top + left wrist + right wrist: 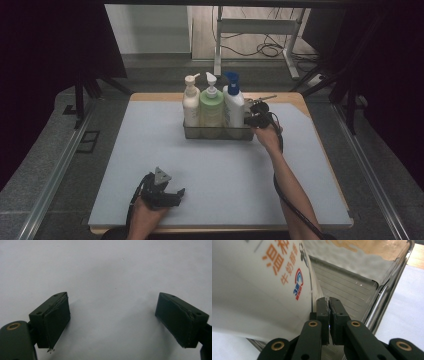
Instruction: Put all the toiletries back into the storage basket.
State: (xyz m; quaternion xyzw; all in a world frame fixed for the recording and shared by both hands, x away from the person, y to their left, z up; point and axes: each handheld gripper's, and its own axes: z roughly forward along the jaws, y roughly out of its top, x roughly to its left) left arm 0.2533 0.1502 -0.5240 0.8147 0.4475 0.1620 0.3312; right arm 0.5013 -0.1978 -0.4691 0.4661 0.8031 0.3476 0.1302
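Three bottles [212, 102] stand side by side in a tray [218, 132] at the tabletop's [125, 175] twelve o'clock; right hand-held gripper [248, 118] at tray's three o'clock; left hand-held gripper [176, 197] at seven o'clock

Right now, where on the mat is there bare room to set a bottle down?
Bare mat left of the metal tray, and the wide middle between it and the left gripper. Crowded at the tray: three pump bottles fill it, with the right gripper at its right end.
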